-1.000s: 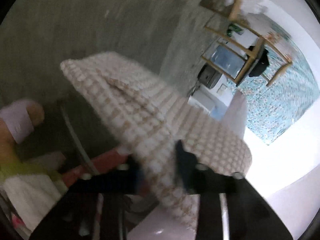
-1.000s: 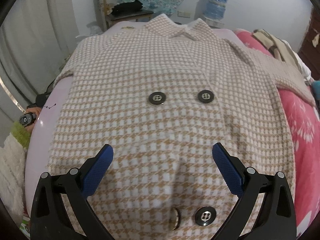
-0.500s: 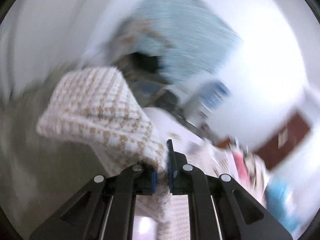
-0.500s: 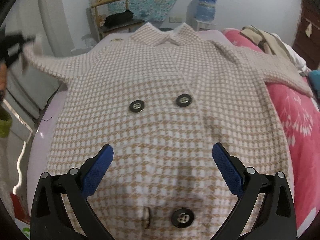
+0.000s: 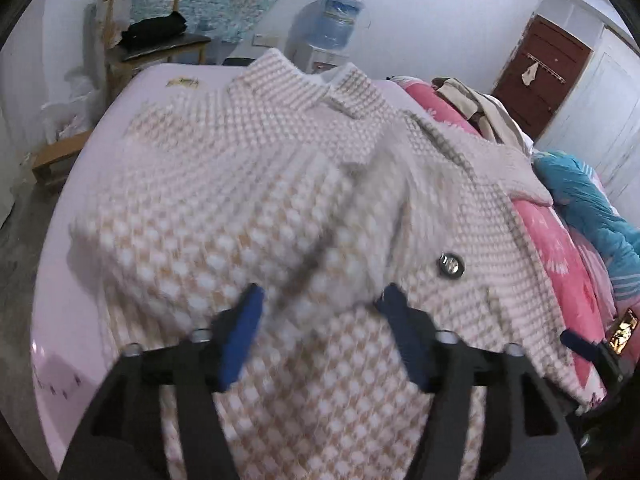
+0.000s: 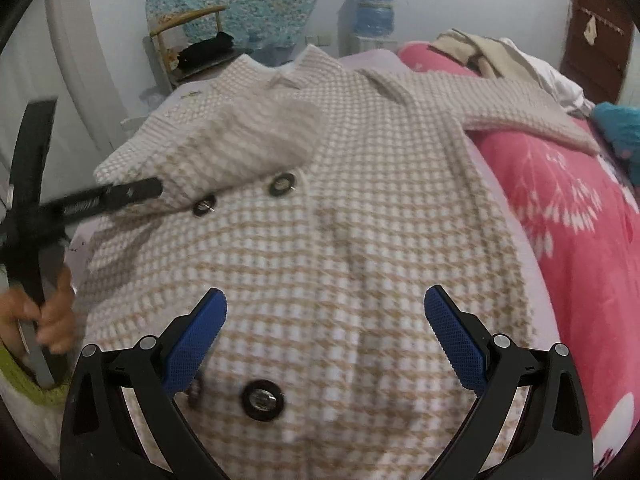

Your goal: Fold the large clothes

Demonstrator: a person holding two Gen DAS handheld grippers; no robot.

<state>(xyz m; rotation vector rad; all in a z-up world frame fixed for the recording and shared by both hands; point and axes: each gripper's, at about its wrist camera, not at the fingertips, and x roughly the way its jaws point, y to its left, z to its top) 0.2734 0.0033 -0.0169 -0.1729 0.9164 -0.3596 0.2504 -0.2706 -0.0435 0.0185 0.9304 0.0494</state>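
Note:
A beige-and-white checked coat with dark buttons lies spread, front up, on the bed. Its left sleeve is blurred and lies folded across the chest. In the left wrist view my left gripper hovers over the coat; its jaws are opening, and the sleeve's cuff drops just ahead of them with no pad pressing on it. The right wrist view shows that gripper from the side, at the sleeve's edge. My right gripper stands open above the coat's lower front, holding nothing. The right sleeve stretches over the pink quilt.
A pink quilt, a blue cloth and a heap of clothes fill the bed's right side. A wooden chair and a water bottle stand behind the bed. A person's hand grips the left tool.
My left gripper, shut on the sleeve beside the bed, swung it over onto the coat's chest and its jaws have parted from it. My right gripper slid rightward over the coat, still open.

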